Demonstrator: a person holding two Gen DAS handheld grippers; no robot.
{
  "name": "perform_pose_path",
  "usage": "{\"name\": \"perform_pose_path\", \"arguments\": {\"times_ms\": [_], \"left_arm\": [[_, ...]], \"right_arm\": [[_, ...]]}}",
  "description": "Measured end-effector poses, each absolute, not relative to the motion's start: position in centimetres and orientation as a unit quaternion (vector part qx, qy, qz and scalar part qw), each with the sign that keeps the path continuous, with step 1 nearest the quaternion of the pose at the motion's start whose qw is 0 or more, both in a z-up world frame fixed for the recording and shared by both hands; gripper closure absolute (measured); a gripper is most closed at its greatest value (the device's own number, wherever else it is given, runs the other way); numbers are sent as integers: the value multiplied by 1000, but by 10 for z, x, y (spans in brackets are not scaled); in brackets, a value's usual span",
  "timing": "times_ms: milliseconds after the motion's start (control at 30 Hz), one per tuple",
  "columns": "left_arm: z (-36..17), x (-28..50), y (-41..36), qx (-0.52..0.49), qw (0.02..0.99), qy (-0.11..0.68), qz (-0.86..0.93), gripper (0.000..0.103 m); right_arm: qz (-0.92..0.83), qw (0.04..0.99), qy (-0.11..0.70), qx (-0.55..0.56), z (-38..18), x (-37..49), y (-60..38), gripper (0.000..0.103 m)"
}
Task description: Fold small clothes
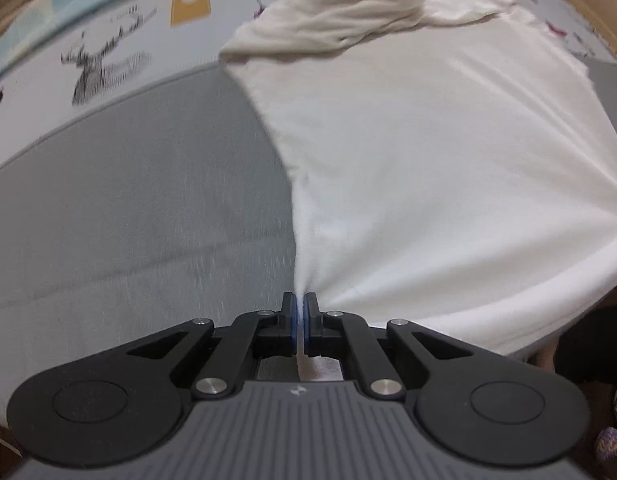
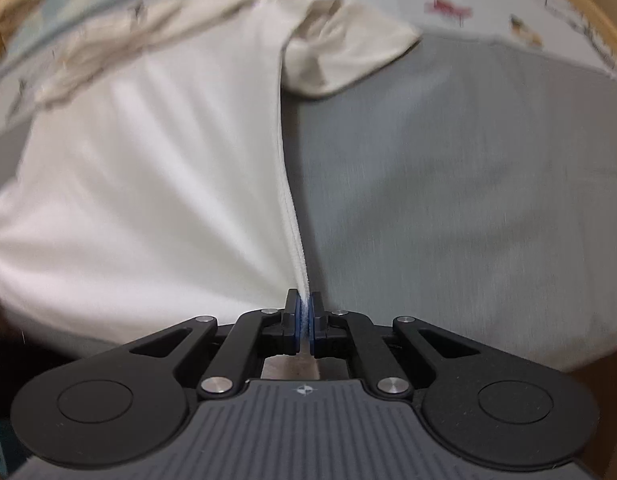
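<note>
A white t-shirt lies spread over a grey mat, its far part bunched in cream folds. My left gripper is shut on the shirt's near left corner, and the cloth rises taut from its blue pads. In the right wrist view the same shirt fills the left half. My right gripper is shut on its near right corner along the hemmed side edge. A sleeve lies folded at the far end on the grey mat.
A printed sheet with a deer drawing and an orange tag lies beyond the mat. A wooden edge curves at the far right. A dark shape sits at the near right.
</note>
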State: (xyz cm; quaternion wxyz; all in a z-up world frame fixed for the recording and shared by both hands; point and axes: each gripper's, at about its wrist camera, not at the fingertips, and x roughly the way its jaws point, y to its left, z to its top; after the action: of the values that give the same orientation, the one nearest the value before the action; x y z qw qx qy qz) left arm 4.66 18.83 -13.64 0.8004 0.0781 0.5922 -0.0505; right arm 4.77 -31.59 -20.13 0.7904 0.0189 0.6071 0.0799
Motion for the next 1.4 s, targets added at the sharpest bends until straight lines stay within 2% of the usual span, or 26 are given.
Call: {"name": "perform_pose_path", "arguments": {"times_ms": [67, 267, 367, 400, 500, 633, 700, 867, 933, 1000, 1033, 1067, 1100, 1133, 1333, 1367, 1400], "left_arm": [[-138, 46, 189, 69, 790, 606, -61, 98], [-118, 49, 187, 36, 813, 575, -84, 96], [-130, 50, 179, 50, 792, 602, -93, 92], [-138, 50, 176, 62, 777, 619, -94, 88], [-151, 51, 167, 100, 757, 640, -84, 87], [-122, 62, 161, 85, 809, 579, -59, 83], [-102, 64, 153, 80, 843, 531, -41, 72], [-67, 76, 109, 119, 893, 432, -35, 72], [-60, 93, 89, 126, 902, 410, -40, 76], [-56, 114, 66, 132, 907, 396, -55, 103], [-56, 127, 53, 137, 908, 390, -66, 103], [-56, 139, 36, 142, 911, 379, -78, 103], [-59, 145, 23, 145, 914, 368, -87, 103], [-61, 158, 8, 145, 917, 359, -96, 103], [-95, 242, -69, 93, 920, 362, -118, 101], [-104, 255, -83, 89, 918, 368, -120, 97], [-115, 266, -92, 93, 916, 372, -118, 86]], "right_arm": [[81, 788, 611, -1, -203, 46, -310, 100], [69, 837, 543, 11, -181, 54, -302, 97], [72, 817, 572, 10, -193, 56, -298, 96], [78, 804, 589, 1, -201, 55, -296, 91], [92, 776, 622, -48, -219, 50, -284, 87], [75, 816, 574, -16, -196, 57, -292, 86], [55, 852, 521, 3, -174, 60, -296, 85], [-7, 907, 412, 86, -136, 74, -313, 75], [-34, 911, 387, 134, -129, 82, -322, 75], [-59, 913, 371, 161, -125, 87, -325, 75], [-63, 914, 365, 162, -124, 90, -326, 75], [-66, 916, 363, 157, -123, 97, -322, 80], [-64, 919, 357, 154, -122, 100, -320, 92], [-62, 922, 350, 155, -123, 102, -318, 95], [-83, 916, 367, 139, -130, 111, -321, 96], [-96, 913, 372, 134, -133, 113, -326, 95], [-106, 911, 379, 127, -134, 114, -330, 93]]}}
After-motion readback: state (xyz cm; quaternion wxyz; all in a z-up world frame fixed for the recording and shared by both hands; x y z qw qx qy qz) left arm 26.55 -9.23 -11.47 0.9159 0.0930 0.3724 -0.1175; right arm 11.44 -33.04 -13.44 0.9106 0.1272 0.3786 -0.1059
